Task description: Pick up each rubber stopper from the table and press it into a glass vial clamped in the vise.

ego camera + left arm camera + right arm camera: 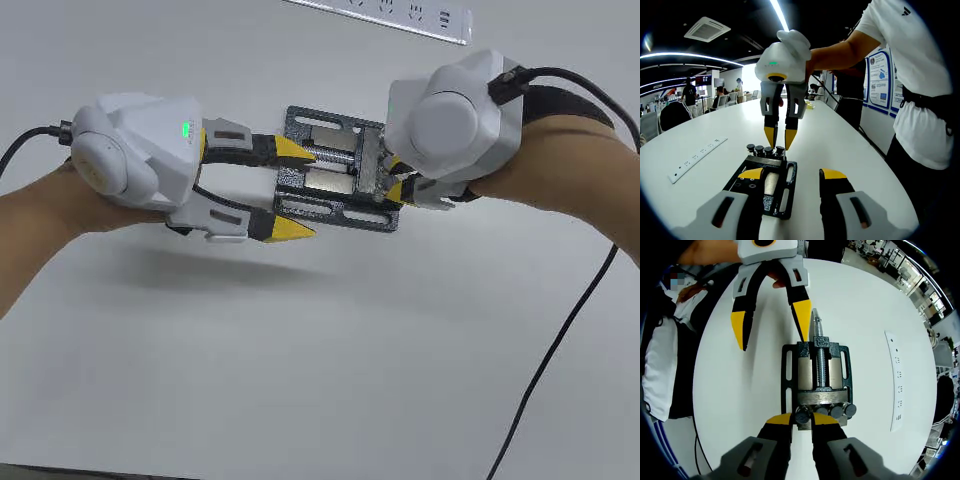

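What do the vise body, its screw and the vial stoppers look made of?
Vise body: dark, speckled matte surface, likely painted cast metal. Screw: bright, threaded, apparently bare steel. Stoppers: dull dark-grey round caps, probably rubber; too small to confirm.

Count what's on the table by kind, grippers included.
vise: 1
dark-capped vials, in a row in the vise: 4
power strip: 1
grippers: 2, the left gripper and the right gripper
Total: 8
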`<control>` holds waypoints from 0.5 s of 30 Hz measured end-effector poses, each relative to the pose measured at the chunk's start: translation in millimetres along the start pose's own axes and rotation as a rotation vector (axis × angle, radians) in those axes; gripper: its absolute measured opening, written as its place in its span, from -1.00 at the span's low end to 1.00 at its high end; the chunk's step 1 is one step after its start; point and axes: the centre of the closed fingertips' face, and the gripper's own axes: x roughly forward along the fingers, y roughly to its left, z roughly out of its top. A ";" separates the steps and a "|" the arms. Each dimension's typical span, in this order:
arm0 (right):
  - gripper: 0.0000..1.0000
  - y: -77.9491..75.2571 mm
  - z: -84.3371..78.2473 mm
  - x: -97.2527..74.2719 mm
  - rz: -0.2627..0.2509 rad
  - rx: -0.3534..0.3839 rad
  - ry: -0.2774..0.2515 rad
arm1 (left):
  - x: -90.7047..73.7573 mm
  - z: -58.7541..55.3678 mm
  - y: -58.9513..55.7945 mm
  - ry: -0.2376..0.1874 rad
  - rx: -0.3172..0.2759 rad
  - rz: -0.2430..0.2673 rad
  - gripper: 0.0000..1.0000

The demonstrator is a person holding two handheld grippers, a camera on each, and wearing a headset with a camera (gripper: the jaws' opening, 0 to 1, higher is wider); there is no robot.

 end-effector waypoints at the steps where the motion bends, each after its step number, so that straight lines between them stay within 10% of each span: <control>1: -0.72 -0.1 -0.1 0.2 0.000 0.000 -0.001 | 0.0 0.0 0.0 0.000 -0.001 0.000 -0.17; 15: -0.74 0.3 -2.5 -1.8 -0.002 -0.006 -0.002 | 2.3 0.3 0.0 -0.001 -0.001 -0.002 -0.18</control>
